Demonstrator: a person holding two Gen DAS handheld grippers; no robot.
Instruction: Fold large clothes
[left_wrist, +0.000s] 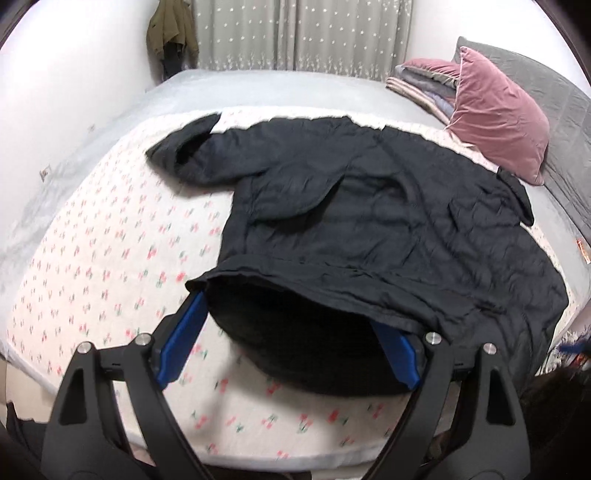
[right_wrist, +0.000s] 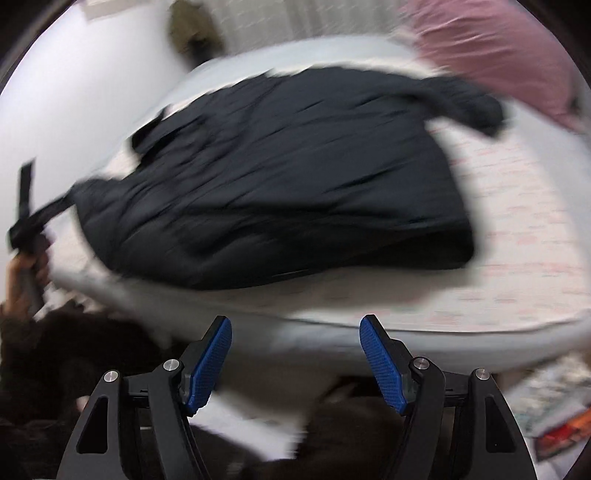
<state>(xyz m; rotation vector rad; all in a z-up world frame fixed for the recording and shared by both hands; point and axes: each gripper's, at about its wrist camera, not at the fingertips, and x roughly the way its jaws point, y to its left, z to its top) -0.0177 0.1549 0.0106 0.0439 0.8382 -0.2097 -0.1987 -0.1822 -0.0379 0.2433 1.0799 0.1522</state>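
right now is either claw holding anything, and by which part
Nothing is gripped. The left claw is open, its jaws straddling the bottom hem of the black quilted jacket. The right claw is open and empty.

— What are you looking at on the bed (left_wrist: 110, 240)?

— Your black quilted jacket (left_wrist: 369, 206), spread mostly flat and wrinkled across the middle of the floral sheet. One sleeve (left_wrist: 192, 147) reaches toward the far left edge; the hem sits lifted and open at the near edge.

— And the collar?

— Toward the bed's right edge.
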